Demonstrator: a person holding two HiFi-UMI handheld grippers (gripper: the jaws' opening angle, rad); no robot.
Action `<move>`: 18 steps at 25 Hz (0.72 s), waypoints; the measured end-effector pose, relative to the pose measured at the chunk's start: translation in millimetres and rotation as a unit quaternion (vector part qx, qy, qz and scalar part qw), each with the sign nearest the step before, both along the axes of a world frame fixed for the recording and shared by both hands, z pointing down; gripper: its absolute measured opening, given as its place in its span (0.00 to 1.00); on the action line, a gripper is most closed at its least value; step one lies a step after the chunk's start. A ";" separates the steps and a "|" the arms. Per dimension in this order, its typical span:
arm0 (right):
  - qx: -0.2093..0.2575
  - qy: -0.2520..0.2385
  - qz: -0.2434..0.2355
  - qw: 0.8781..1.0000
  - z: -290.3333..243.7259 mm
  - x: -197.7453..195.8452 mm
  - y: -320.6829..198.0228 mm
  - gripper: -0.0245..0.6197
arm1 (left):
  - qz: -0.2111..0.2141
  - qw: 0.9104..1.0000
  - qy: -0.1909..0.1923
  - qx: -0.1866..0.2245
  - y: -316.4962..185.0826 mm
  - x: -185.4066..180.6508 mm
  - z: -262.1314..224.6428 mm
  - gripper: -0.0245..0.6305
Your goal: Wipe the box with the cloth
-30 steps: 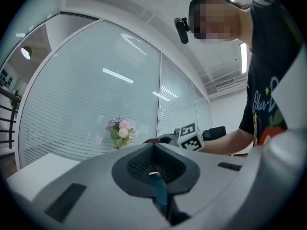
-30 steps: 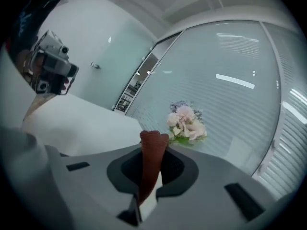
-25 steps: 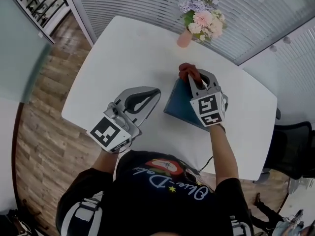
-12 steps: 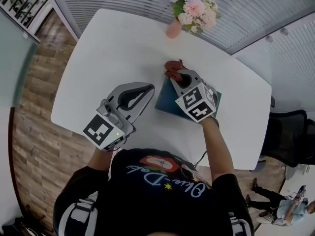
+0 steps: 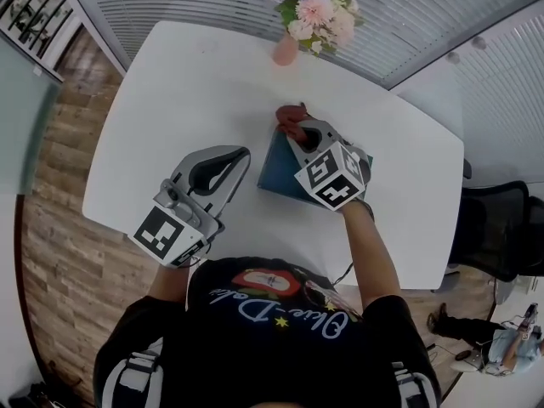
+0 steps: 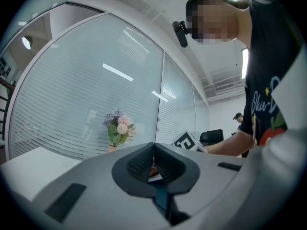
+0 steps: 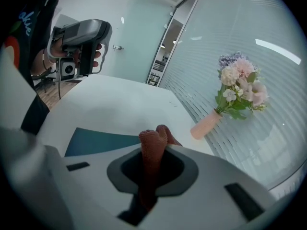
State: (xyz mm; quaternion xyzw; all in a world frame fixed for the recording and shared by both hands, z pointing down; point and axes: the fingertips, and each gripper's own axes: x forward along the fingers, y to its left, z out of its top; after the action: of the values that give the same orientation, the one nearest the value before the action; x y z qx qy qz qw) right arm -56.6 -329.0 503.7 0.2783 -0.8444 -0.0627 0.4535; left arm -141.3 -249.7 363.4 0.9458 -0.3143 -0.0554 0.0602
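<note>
Step in hand: wiping. The right gripper (image 5: 299, 133) clamps the red-brown cloth (image 5: 290, 117) between its jaws at the far edge of the teal box (image 5: 274, 167), which lies flat on the white table (image 5: 170, 83). The left gripper (image 5: 241, 154) hovers just beside the box, jaws together and empty. The next move likely calls for pressing the cloth down and drawing it across the lid.

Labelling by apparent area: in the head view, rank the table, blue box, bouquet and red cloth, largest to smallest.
1. The white table, by far.
2-3. The blue box and the bouquet look close; the right gripper covers much of the box, so they stay unranked.
4. The red cloth, partly inside the claw.
</note>
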 end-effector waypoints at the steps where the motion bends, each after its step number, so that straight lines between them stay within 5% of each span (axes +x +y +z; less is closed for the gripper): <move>1: 0.000 0.001 0.004 1.000 -0.1 3.7 0.1 0.08 | 0.001 1.000 0.002 0.000 0.1 1.6 -0.9 0.04; 18: 0.004 0.017 0.099 0.995 2.5 88.2 15.6 0.08 | 0.027 1.000 0.012 0.004 12.2 17.7 -8.0 0.04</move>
State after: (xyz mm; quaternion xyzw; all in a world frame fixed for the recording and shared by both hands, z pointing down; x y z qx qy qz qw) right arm 31.6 -313.4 506.2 0.3613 -0.8044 -0.0252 0.4709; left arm -123.5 -237.6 355.5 0.9536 -0.2873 -0.0665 0.0613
